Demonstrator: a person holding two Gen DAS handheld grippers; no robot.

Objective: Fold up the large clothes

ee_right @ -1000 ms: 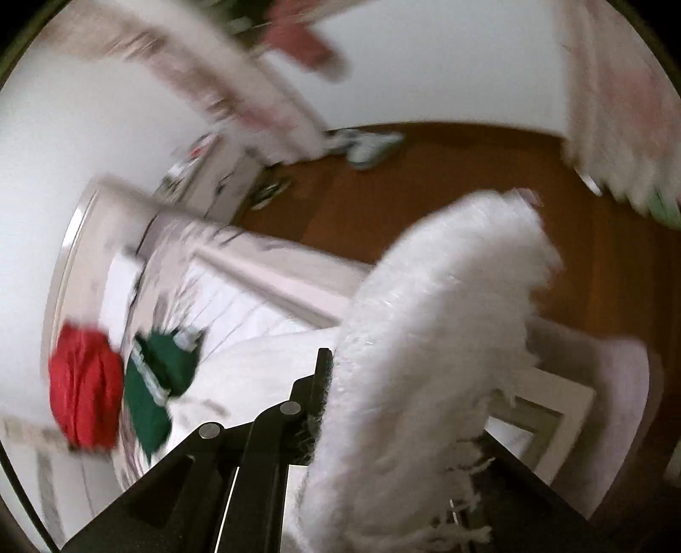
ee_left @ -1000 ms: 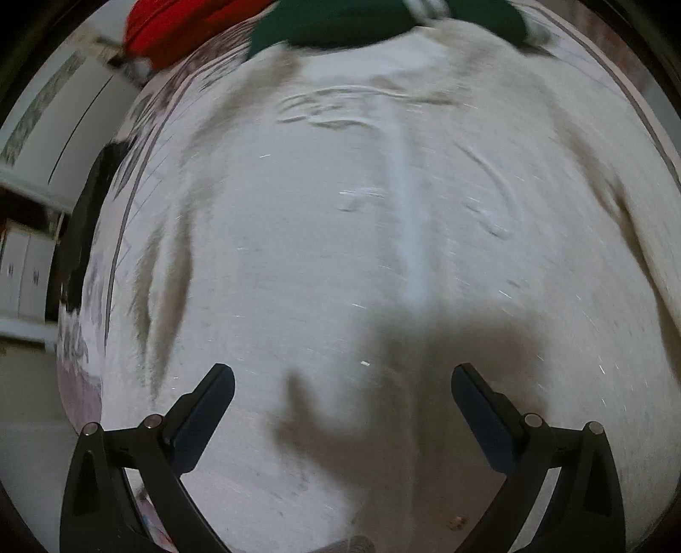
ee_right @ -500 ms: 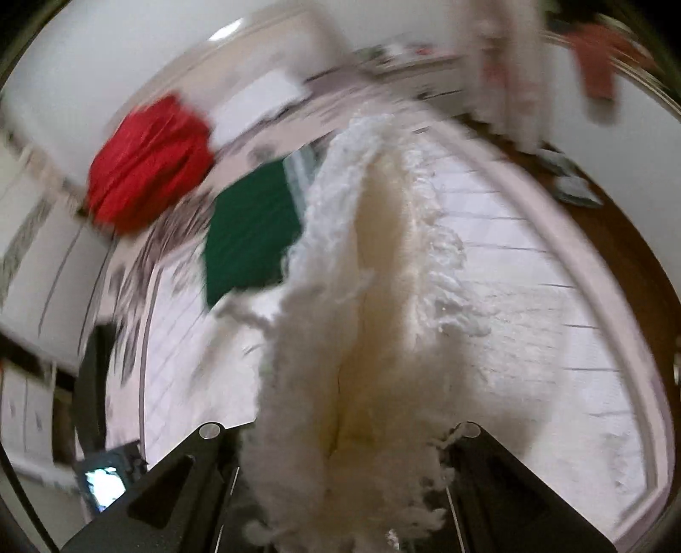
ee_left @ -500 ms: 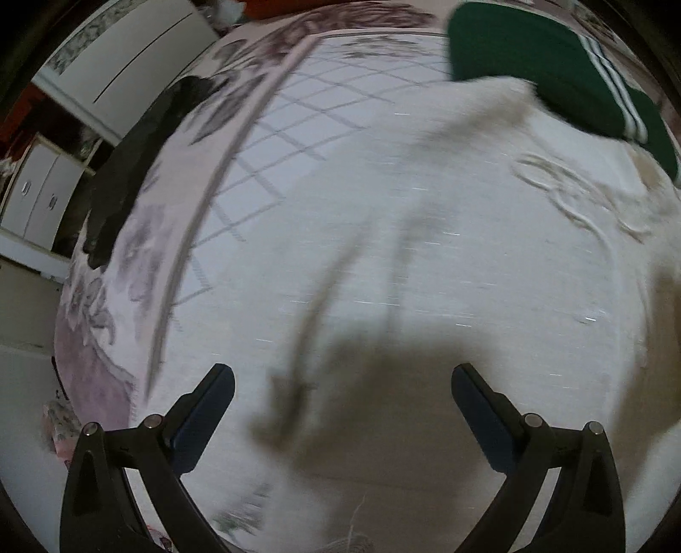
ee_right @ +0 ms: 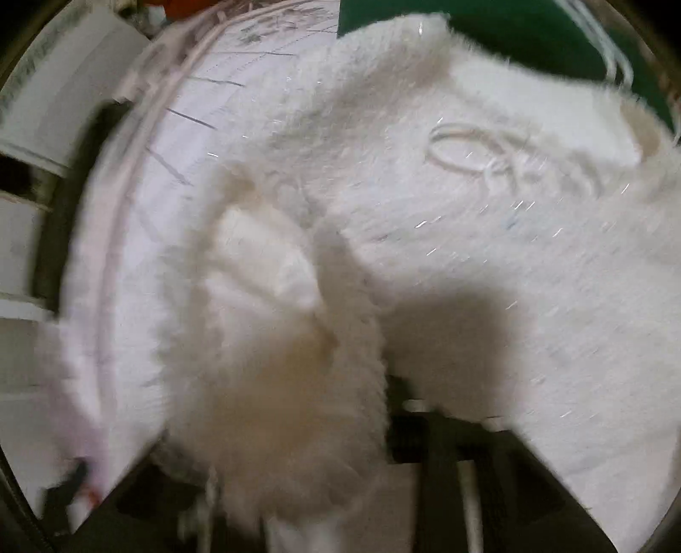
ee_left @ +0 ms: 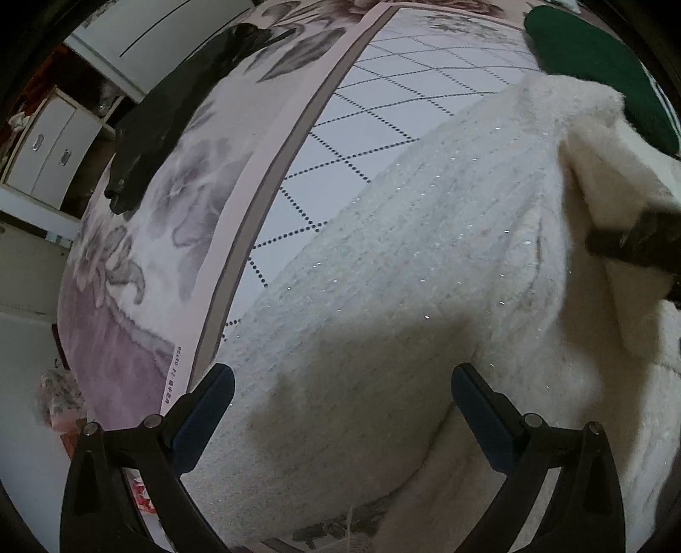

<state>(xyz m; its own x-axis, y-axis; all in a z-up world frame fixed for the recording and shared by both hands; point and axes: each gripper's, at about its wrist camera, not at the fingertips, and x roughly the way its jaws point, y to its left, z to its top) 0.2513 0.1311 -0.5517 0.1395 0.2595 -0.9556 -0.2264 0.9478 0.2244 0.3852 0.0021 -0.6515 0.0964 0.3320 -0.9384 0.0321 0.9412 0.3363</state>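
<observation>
While the white fluffy sweater (ee_left: 425, 297) lies spread on the bed cover (ee_left: 383, 98), with its patterned border (ee_left: 178, 204) seen beyond the sweater's left edge in the left wrist view, the left gripper (ee_left: 340, 408) is held just above the knit with its blue-padded fingers (ee_left: 204, 408) wide apart and nothing between them. A shadow is cast on the sweater between the fingers. Beyond the sweater's far corner a dark green garment (ee_left: 596, 59) is seen on the cover, and a black garment (ee_left: 170, 110) is draped over the cover's far left edge, well apart from the sweater; white drawers (ee_left: 51, 149) stand past that edge. At the sweater's right side, in the same view, a folded-over flap of the knit is met by the dark body of the right gripper (ee_left: 638, 246). In the blurred right wrist view, the right gripper (ee_right: 298, 425) has just been opening, and a bunched fold of the sweater (ee_right: 276, 319) still lies between its jaws; whether the pads press on it cannot be told. A looped embroidered motif (ee_right: 476, 153) is visible on the sweater's flat part, with the green garment (ee_right: 510, 34) just beyond it.
</observation>
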